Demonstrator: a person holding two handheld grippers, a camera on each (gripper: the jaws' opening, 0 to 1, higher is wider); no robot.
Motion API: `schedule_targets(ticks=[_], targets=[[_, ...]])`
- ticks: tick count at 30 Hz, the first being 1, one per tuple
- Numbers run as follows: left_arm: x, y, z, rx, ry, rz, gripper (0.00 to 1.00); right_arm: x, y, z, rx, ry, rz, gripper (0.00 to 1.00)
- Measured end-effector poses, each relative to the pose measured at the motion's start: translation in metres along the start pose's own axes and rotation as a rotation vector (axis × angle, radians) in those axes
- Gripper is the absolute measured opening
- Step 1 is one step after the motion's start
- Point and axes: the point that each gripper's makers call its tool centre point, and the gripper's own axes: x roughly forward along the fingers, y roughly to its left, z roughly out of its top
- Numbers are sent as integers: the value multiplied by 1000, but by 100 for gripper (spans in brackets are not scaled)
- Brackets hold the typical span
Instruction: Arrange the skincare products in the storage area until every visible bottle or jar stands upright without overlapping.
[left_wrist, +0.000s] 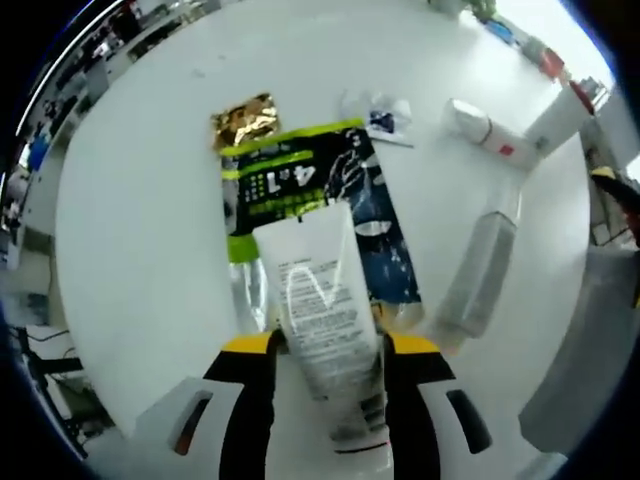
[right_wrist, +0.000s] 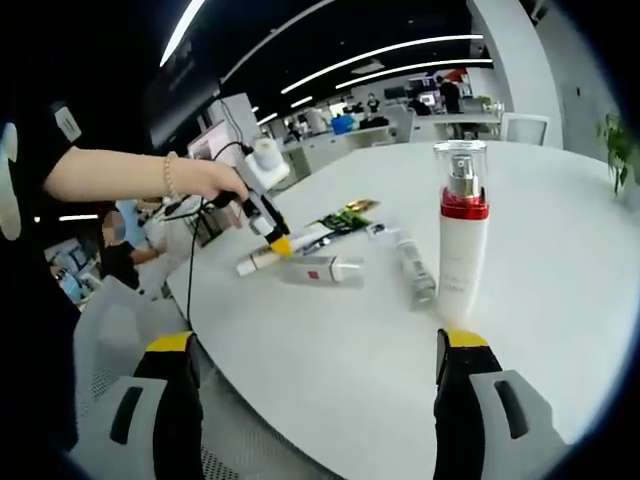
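Observation:
My left gripper (left_wrist: 330, 345) is shut on a white tube (left_wrist: 320, 310) that lies over a green-and-black packet (left_wrist: 295, 175) and a blue packet (left_wrist: 385, 235) on the white table (left_wrist: 130, 250). In the right gripper view the left gripper (right_wrist: 273, 240), held by a person's hand, presses down on that white tube (right_wrist: 262, 261). A white bottle with a red label (left_wrist: 485, 130) (right_wrist: 325, 270) and a silver tube (left_wrist: 485, 270) (right_wrist: 415, 270) lie flat. A white pump bottle with a red band (right_wrist: 462, 235) (left_wrist: 558, 118) stands upright. My right gripper (right_wrist: 315, 342) is open over the table's near edge, holding nothing.
A gold sachet (left_wrist: 245, 120) and a small white sachet (left_wrist: 385, 115) lie beyond the packets. A grey chair (left_wrist: 590, 350) stands by the table edge, and another chair (right_wrist: 110, 330) sits below the right gripper. Desks and people fill the office behind.

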Motion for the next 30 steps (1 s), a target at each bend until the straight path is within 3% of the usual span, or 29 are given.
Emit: schedule_targets(ticks=[9,12,21,26,30], targets=[[2,3,1,1,10,1,37,0,0,-1,4,6,-1,97],[2,2,1,-58,5,3,35,0,1,-1,5,7,0,97],[-3,4,2,-74,-27,-6,33,0,2,-2,-1,14,5,96],[-31,-13,25,-234,-231,-120,33,1,3,-1,-5,15,17,95],[-43,-23,21,-181,-254,-136,33,2,7,-3,-14,23,33,95]])
